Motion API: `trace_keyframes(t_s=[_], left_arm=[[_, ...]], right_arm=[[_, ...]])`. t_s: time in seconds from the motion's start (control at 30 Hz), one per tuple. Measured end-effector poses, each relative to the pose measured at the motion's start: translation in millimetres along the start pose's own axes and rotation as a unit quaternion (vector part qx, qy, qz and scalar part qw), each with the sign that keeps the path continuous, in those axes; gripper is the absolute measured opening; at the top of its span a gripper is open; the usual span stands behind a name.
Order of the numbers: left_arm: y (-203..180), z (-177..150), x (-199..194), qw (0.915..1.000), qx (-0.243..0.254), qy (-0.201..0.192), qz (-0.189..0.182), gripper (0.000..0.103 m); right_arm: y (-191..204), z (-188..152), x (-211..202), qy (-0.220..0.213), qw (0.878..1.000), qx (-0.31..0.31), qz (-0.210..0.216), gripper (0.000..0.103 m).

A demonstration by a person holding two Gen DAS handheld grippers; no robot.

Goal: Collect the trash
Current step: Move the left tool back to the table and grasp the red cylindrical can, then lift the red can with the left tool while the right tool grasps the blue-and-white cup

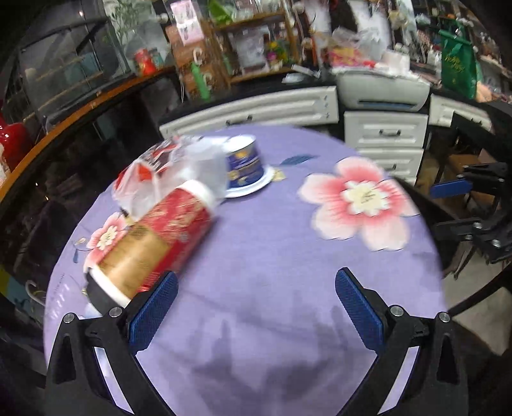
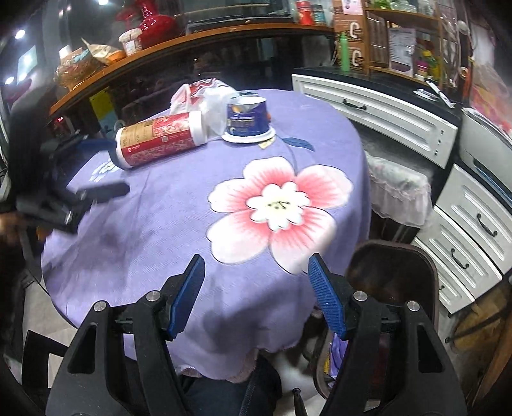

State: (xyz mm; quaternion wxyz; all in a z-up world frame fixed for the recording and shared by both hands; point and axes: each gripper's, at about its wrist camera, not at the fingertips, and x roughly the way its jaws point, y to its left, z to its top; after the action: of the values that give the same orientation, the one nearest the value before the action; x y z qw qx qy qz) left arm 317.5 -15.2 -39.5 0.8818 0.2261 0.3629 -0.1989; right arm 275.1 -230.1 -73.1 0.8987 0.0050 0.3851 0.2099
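Where the purple floral cloth covers the round table (image 2: 179, 204), three pieces of trash lie grouped toward the far edge.

Item one: red-and-gold canister (image 2: 160, 139), white caps at both ends, lying on its side at about 11 o'clock in the right wrist view. In the left wrist view the same canister (image 1: 153, 240) lies at 9 o'clock, its near end just beside the left finger pad.

Item two: crumpled plastic bag (image 2: 204, 96), clear with red print, at 12 o'clock behind the canister and touching its far cap.

Item three: blue cup (image 2: 246, 120), inverted with its white rim on the cloth, just right of the bag, at 12 o'clock.

Left gripper (image 1: 256, 307): jaws spread wide, nothing between the blue pads, bare cloth beneath. It also shows at 9 o'clock in the right wrist view, blurred.

Right gripper (image 2: 256, 294): jaws well apart, holding nothing, over the near table edge at 6 o'clock with the large pink flower print (image 2: 275, 211) just ahead.

Surroundings: white drawer units (image 2: 377, 112) at 2 o'clock, a dark chair (image 2: 393, 265) at 4 o'clock, and a wooden shelf (image 2: 179, 44) with a red vase (image 2: 153, 22) at 11 o'clock.
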Motion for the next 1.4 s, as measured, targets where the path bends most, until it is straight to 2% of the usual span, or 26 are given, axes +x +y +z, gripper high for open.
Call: trace_keyframes(t_s=[0.1,0.2,0.23,0.27,0.4,0.7,0.83,1.13,1.27,1.4], left_arm=[[30,12,10,0.999,0.027,0.026,0.024,0.097],[52,23,26,0.9962,0.048,0.07,0.019,0.096],[58,27,33,0.9946,0.053,0.087,0.017,0.093],[66,32,44,0.9911,0.061,0.118,0.008,0.092],[79,44,72,0.979,0.093,0.182,0.002,0.09],[81,56,123,0.959,0.119,0.256,-0.028,0.086],[81,50,141,0.9497,0.122,0.287,-0.032,0.078],[85,39,127,0.9596,0.097,0.261,-0.037,0.074],[84,33,98,0.9708,0.071,0.226,-0.039,0.072],[96,26,59,0.9854,0.024,0.164,-0.038,0.072]], right_arm=[[3,1,5,0.002,1.0,-0.005,0.002,0.067],[2,-1,10,0.011,1.0,-0.003,0.001,0.067],[1,-1,10,0.012,1.0,-0.001,0.001,0.067],[-1,-1,11,0.013,1.0,0.003,0.001,0.067],[-7,-1,12,0.013,1.0,0.014,0.0,0.067],[-14,-2,19,0.025,0.999,0.023,0.002,0.068],[-19,1,22,0.026,0.999,0.033,0.003,0.068],[-17,14,28,0.02,0.999,0.026,0.011,0.068],[-15,23,31,0.013,0.999,0.019,0.024,0.068],[-11,38,35,0.003,0.999,0.01,0.04,0.068]])
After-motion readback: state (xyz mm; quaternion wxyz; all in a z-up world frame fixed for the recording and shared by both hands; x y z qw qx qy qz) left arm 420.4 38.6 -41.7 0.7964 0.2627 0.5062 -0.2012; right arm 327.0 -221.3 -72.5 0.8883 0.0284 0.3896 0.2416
